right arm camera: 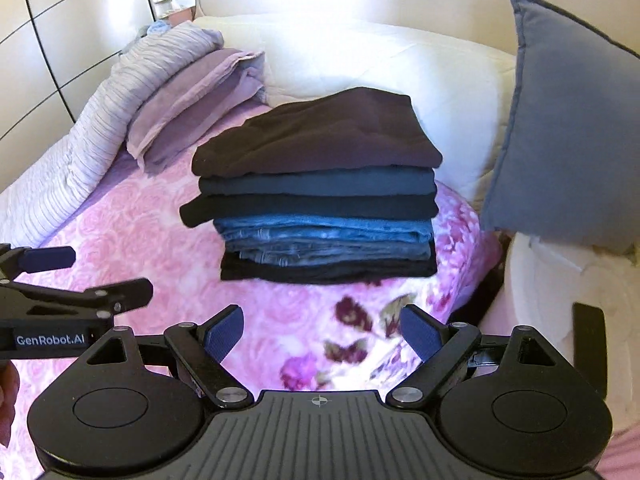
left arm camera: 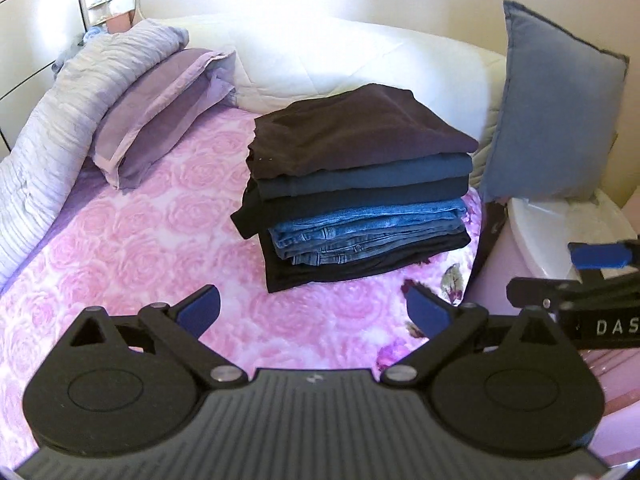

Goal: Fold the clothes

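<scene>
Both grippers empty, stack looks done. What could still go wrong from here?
1. The stack of folded clothes is tall and uneven: the black layer under the teal one juts out left, so a nudge might tip it.
2. It sits near the bed edge by the white bin, so a slide could drop pieces off.
3. The open left gripper and right gripper are close together and may collide.

stack of folded clothes on bed | pillow left | cushion right

Each black gripper has blue pads, silver screws and white lettering.
</scene>
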Demonstrator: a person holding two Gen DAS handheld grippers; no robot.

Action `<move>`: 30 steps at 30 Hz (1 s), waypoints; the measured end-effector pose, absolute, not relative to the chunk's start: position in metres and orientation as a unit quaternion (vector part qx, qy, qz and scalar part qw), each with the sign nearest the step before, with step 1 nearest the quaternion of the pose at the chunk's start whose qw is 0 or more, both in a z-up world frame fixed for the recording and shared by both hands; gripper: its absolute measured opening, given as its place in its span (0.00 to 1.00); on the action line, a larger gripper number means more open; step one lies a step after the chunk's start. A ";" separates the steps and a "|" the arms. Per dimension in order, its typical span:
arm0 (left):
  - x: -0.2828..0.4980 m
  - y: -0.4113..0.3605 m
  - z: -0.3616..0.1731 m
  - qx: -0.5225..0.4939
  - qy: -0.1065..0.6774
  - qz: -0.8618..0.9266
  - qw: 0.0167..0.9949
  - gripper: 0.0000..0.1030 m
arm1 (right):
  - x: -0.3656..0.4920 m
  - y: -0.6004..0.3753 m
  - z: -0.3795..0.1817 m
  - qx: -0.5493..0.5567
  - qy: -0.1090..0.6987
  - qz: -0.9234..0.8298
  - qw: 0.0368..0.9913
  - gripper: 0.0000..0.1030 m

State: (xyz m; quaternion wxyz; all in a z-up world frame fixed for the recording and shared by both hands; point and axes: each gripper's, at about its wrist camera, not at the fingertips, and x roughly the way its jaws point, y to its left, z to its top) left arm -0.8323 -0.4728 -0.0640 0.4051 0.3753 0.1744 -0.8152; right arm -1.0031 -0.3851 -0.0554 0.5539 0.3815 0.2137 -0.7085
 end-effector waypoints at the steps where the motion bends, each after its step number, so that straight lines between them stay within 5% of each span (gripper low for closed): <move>1: -0.831 -0.472 -0.063 0.375 0.178 -0.814 0.407 0.95 | -1.001 -0.382 -0.053 0.380 0.213 -0.710 0.553 0.86; 30: -0.828 -0.449 -0.060 0.365 0.188 -0.816 0.407 0.96 | -0.987 -0.371 -0.032 0.351 0.221 -0.721 0.555 0.86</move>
